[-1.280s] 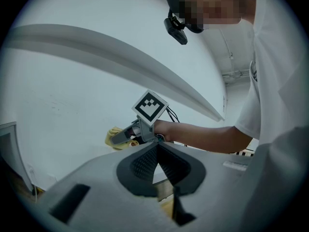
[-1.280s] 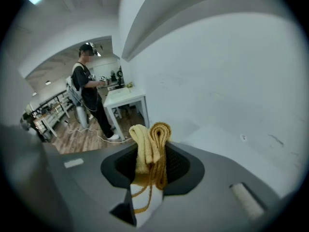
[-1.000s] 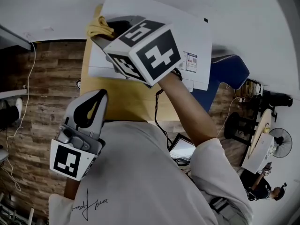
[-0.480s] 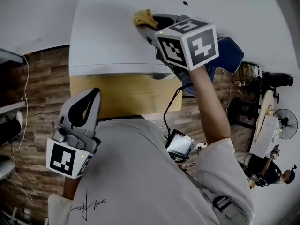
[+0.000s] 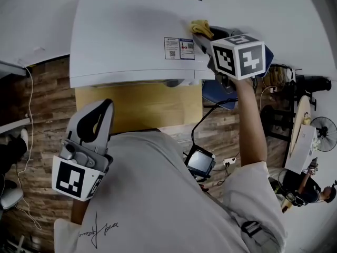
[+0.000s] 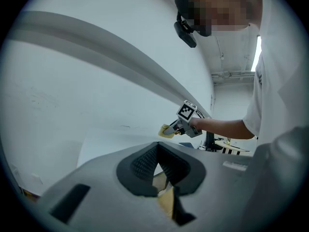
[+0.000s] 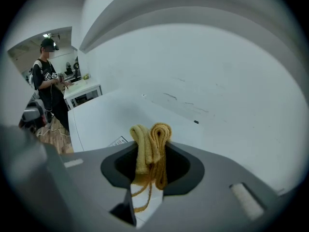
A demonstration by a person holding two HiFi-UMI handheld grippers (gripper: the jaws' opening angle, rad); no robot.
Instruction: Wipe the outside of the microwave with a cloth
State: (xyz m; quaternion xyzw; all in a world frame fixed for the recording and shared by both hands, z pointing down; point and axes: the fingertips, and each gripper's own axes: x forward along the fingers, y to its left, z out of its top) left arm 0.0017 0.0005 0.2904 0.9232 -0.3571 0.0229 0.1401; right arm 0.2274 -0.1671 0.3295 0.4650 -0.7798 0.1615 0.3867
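Observation:
The white microwave (image 5: 126, 41) fills the top of the head view, its top face toward me with a printed label (image 5: 179, 49). My right gripper (image 5: 204, 34) is shut on a folded yellow cloth (image 5: 199, 26) and presses it on the microwave's top near the back right corner. In the right gripper view the cloth (image 7: 152, 144) stands bunched between the jaws over the white top (image 7: 106, 115). My left gripper (image 5: 102, 105) hangs low at the left, shut and holding nothing. In the left gripper view, the shut left gripper (image 6: 157, 161) faces the right gripper (image 6: 179, 128) and the cloth (image 6: 165, 130).
The microwave stands on a wooden table (image 5: 137, 107) against a white wall. A blue chair (image 5: 221, 94) is at the right, with a small screen device (image 5: 199, 162) and cables on the floor. A person (image 7: 48, 76) stands far off by a white bench.
My right gripper has swept the cloth across the microwave's top from the left side to the back right corner, uncovering the label. The left gripper has barely moved.

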